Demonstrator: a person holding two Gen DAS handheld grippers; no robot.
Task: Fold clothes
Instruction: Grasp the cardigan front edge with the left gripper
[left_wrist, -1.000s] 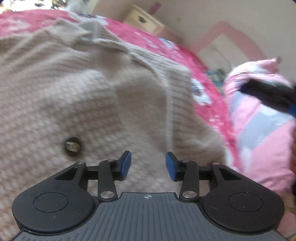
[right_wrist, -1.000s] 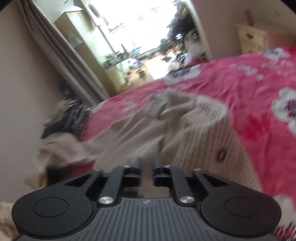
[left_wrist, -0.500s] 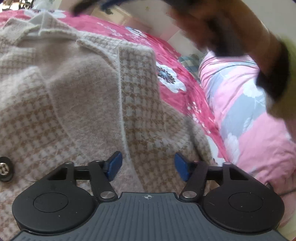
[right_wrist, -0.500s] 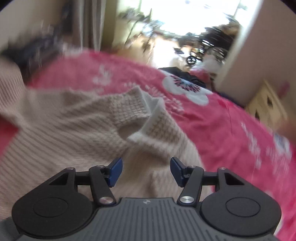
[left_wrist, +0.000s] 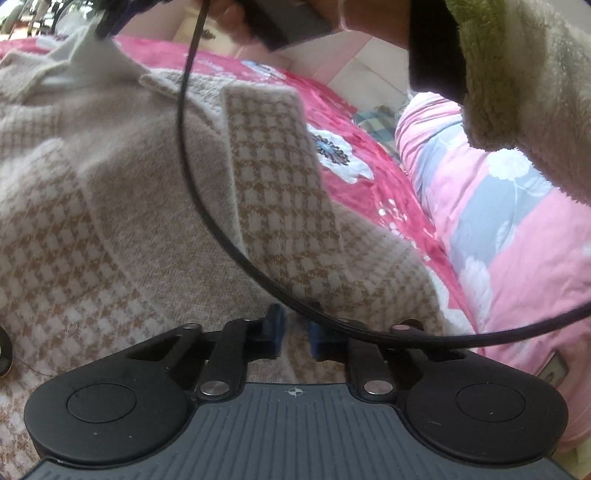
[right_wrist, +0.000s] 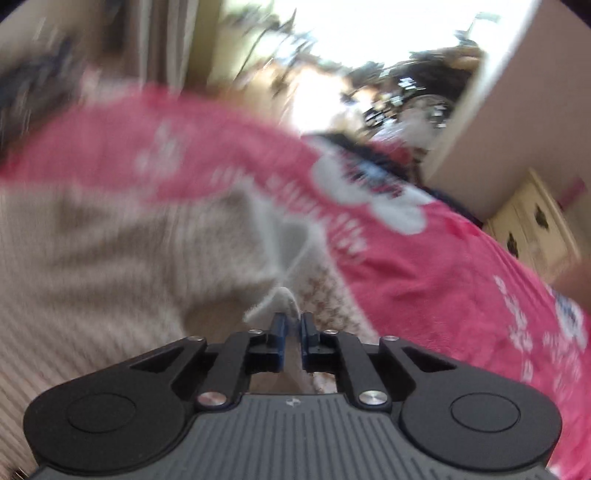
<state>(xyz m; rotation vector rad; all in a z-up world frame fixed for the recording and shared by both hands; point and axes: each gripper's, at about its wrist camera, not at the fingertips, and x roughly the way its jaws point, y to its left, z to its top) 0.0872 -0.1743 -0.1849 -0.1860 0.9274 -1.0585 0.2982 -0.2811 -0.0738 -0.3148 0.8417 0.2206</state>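
- On the red flowery blanket (left_wrist: 354, 192) lies a beige checked sweater (left_wrist: 155, 206). It fills the left wrist view from 9 o'clock up to 12 o'clock and down to the middle.
- At 6 o'clock in that view, the left claw (left_wrist: 294, 334) has its blue fingertips (left_wrist: 275, 328) pulled close together. A bit of the sweater's edge sits in the thin gap, so it looks pinched there.
- A black cable (left_wrist: 207, 221) swings in a big curve over the sweater, from 12 o'clock down past the left claw and out to 3 o'clock.
- A dark button (left_wrist: 4, 350) peeks in at 9 o'clock, on the sweater.
- A pink and gray quilt (left_wrist: 509, 236) is at 3 o'clock, just beside the blanket.
- A fuzzy cream sleeve (left_wrist: 524, 74) with a dark cuff hangs in at 1 o'clock. A hand (left_wrist: 236, 16) at 12 o'clock holds a dark handle there.
- The right wrist view is very blurry. The right claw (right_wrist: 292, 334) is nearly closed, and a white fuzzy edge of the sweater (right_wrist: 110, 266) sticks up between its tips at 6 o'clock.
- The sweater spreads to 9 o'clock in that view, and the blanket (right_wrist: 424, 266) goes from 10 o'clock to 4 o'clock.
- A cream dresser (right_wrist: 532, 225) stands at 3 o'clock.
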